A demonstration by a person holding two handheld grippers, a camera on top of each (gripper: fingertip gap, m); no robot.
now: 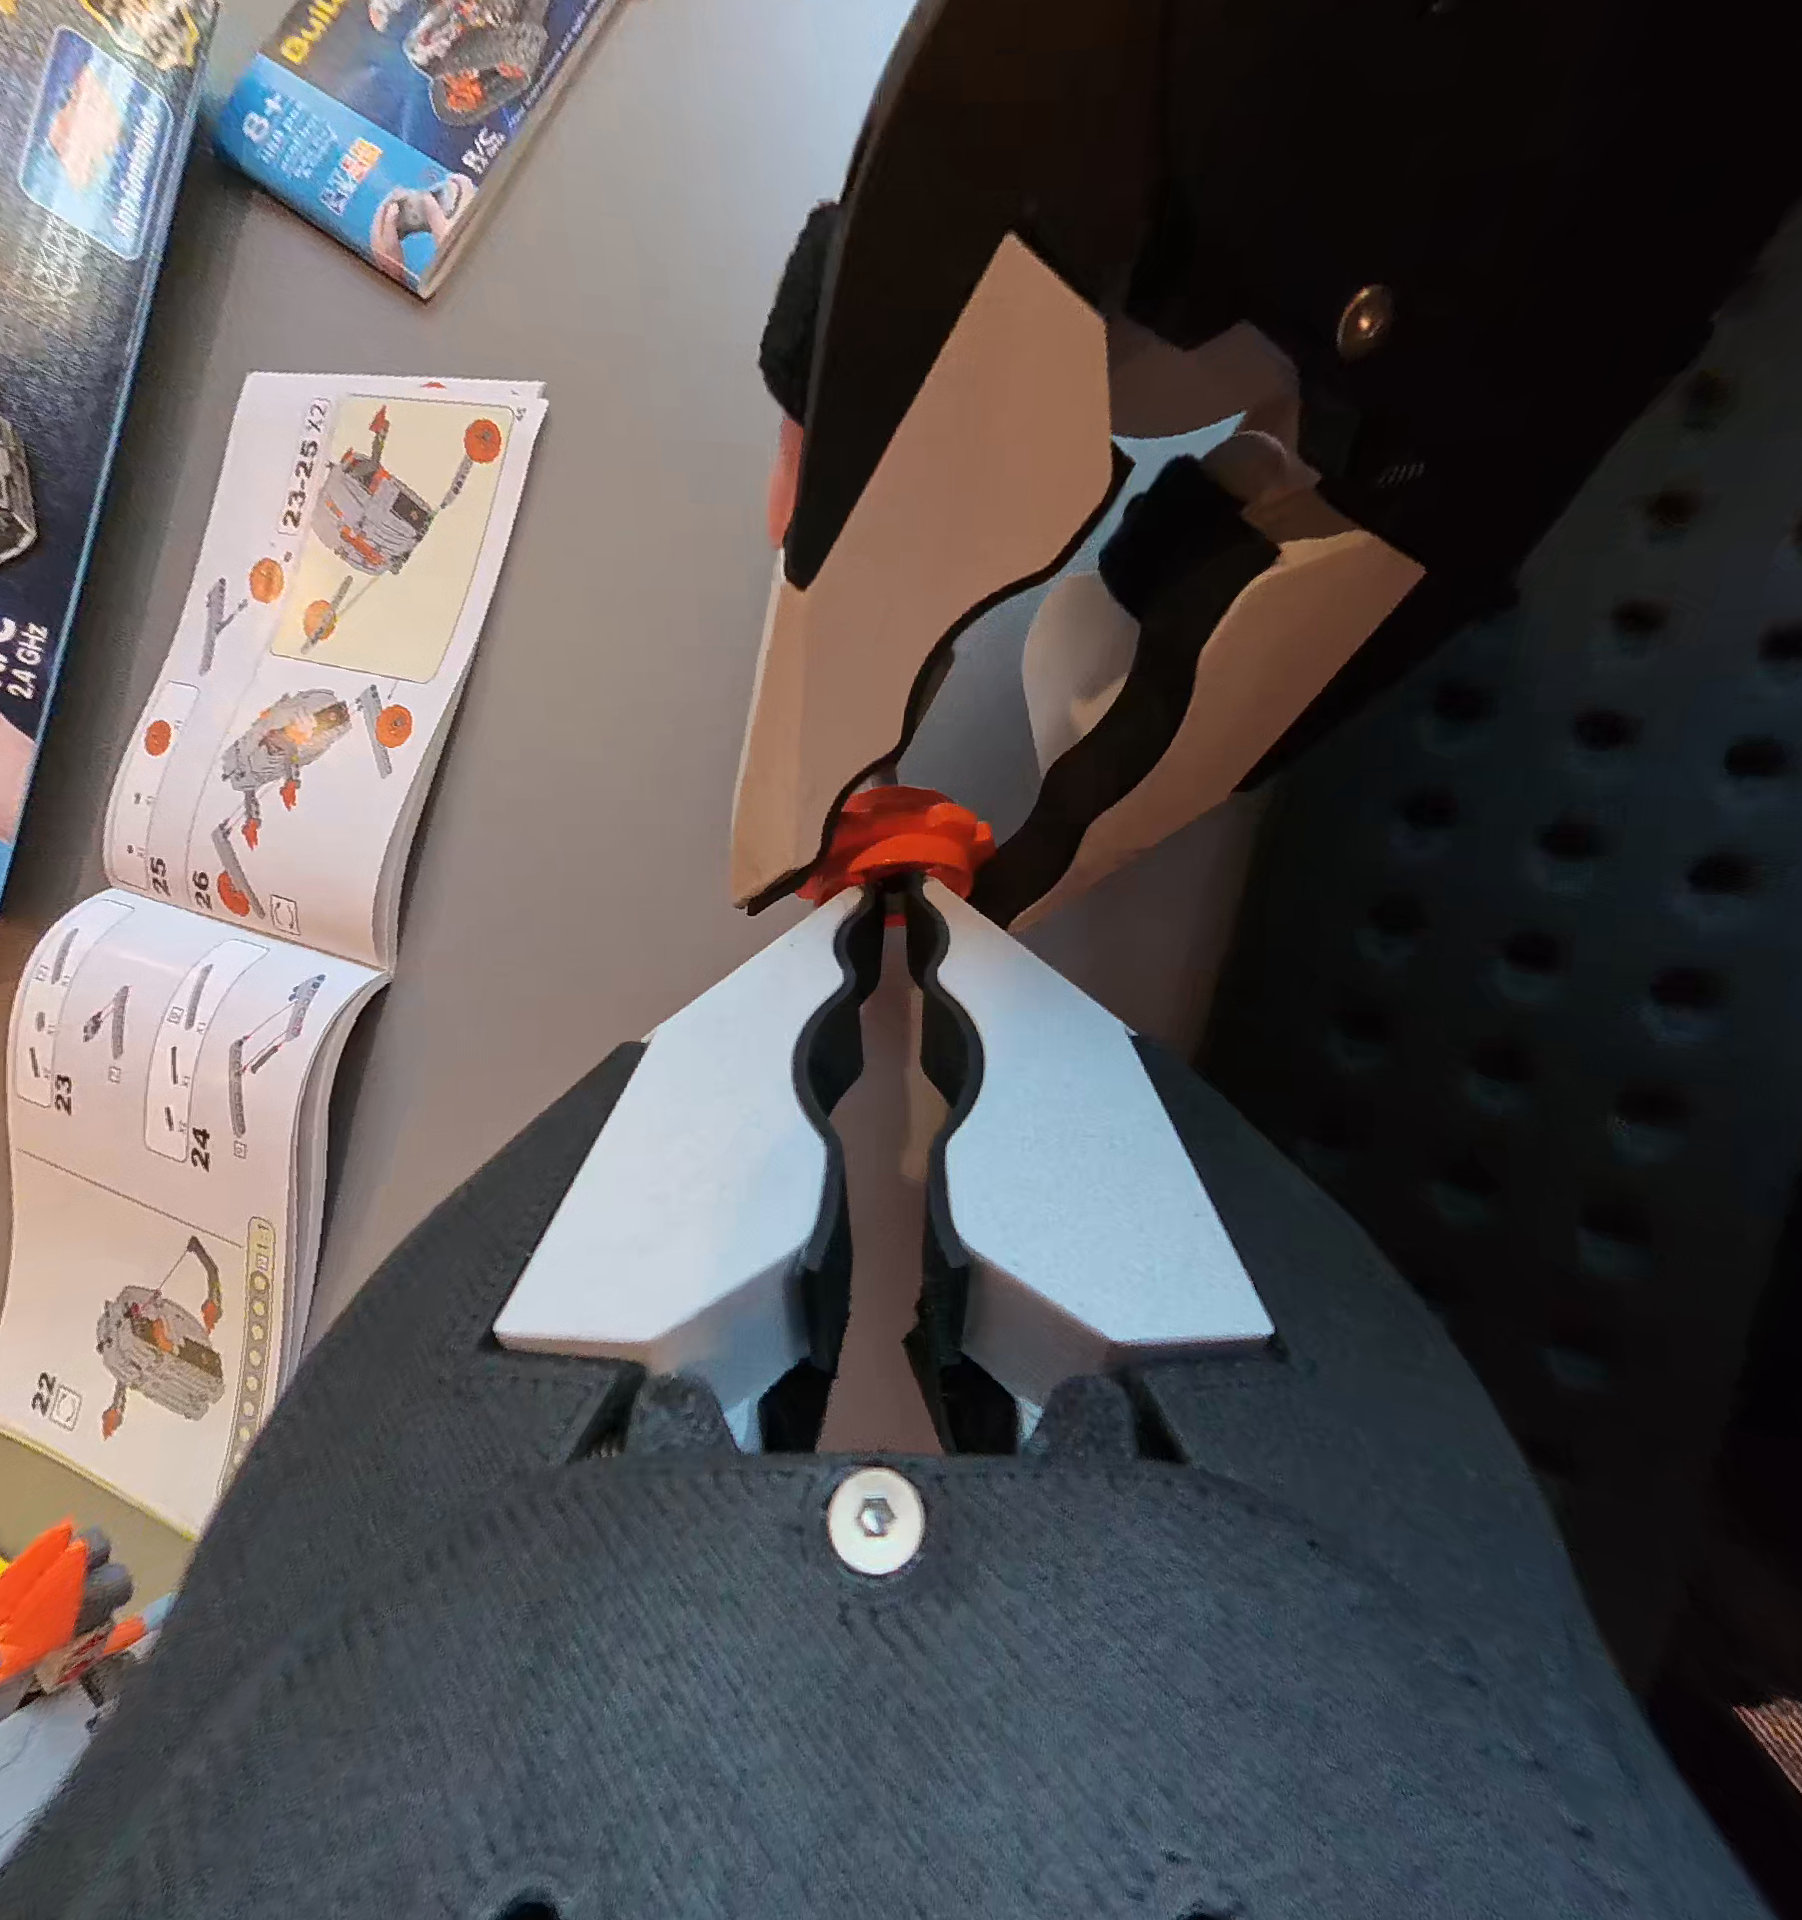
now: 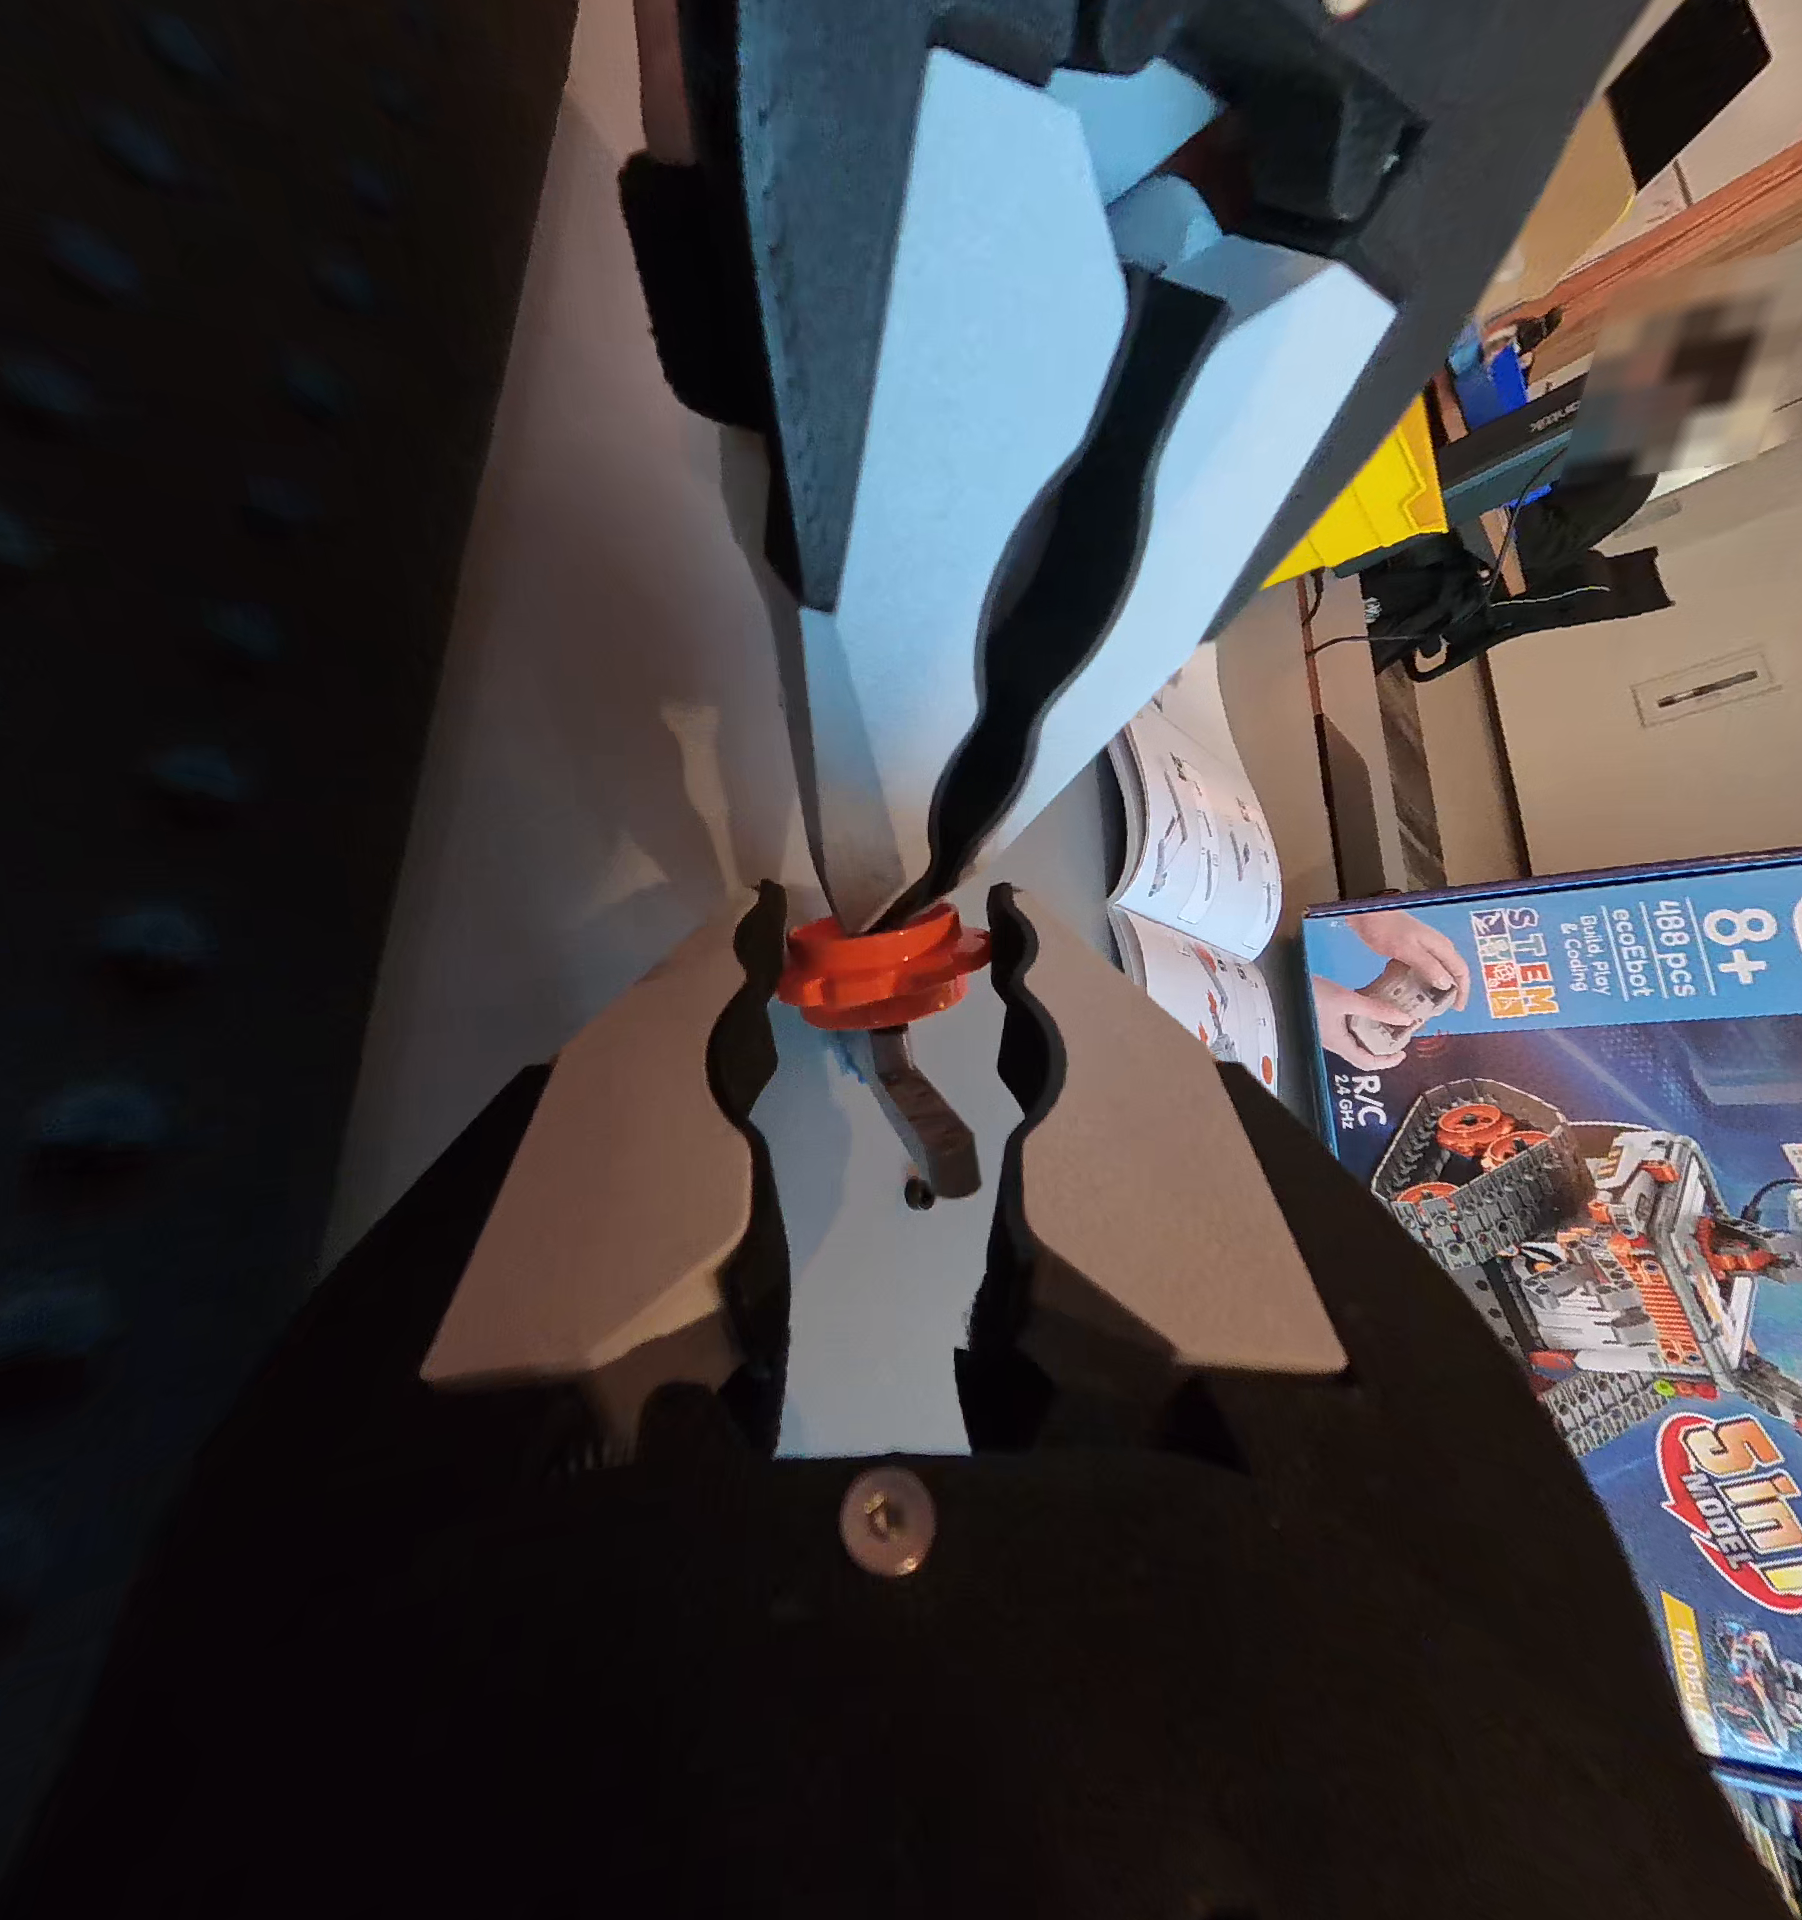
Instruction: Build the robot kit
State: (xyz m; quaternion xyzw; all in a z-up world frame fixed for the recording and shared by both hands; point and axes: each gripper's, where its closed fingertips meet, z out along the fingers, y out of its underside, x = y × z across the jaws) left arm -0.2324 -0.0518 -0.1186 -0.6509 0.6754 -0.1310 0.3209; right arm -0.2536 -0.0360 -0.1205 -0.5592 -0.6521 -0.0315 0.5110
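Left gripper (image 1: 895, 914), jaws nearly closed, is seen pinching something thin and dark beneath an orange wheel (image 1: 902, 836). Right gripper (image 2: 884, 951) is clamped on the wheel's rim (image 2: 871, 966), meeting the left tip to tip; a grey beam (image 2: 923, 1117) hangs below. An open booklet (image 1: 284, 779) and boxes (image 2: 1603, 1195) lie on the grey table (image 1: 606, 644)
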